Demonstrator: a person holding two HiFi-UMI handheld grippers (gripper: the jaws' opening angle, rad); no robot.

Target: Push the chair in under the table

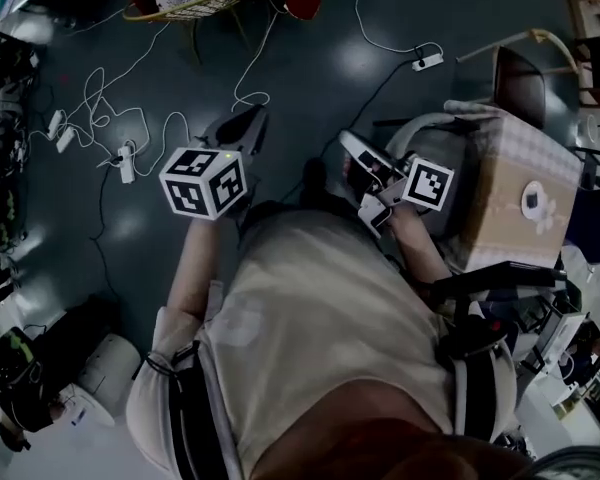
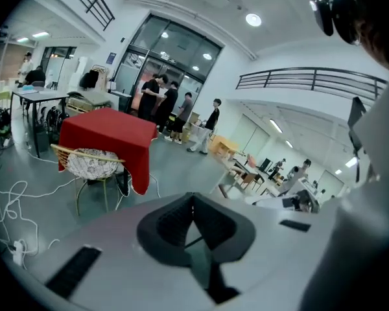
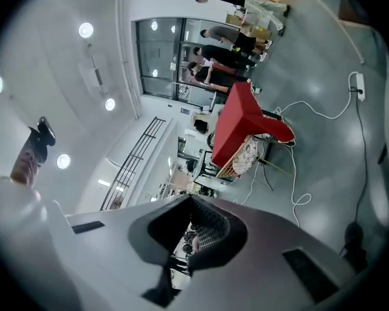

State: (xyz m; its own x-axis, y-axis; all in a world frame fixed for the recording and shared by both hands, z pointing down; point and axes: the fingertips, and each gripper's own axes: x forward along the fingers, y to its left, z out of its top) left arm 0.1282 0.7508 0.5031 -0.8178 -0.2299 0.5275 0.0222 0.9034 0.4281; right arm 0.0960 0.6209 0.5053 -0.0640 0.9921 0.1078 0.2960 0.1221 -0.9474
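Above the floor (image 1: pixel 310 88), left gripper (image 1: pixel 242 126) closed, empty, right gripper (image 1: pixel 355 150) alike, both pointing forward

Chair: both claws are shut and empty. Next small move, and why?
Probably carry the left claw and right claw forward toward the chair: it stands far off, out in front of the red table, and neither claw touches anything.

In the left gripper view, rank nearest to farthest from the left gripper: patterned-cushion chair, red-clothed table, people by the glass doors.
1. patterned-cushion chair, left, in front.
2. red-clothed table, directly behind the chair.
3. people, far back, upper centre-left.
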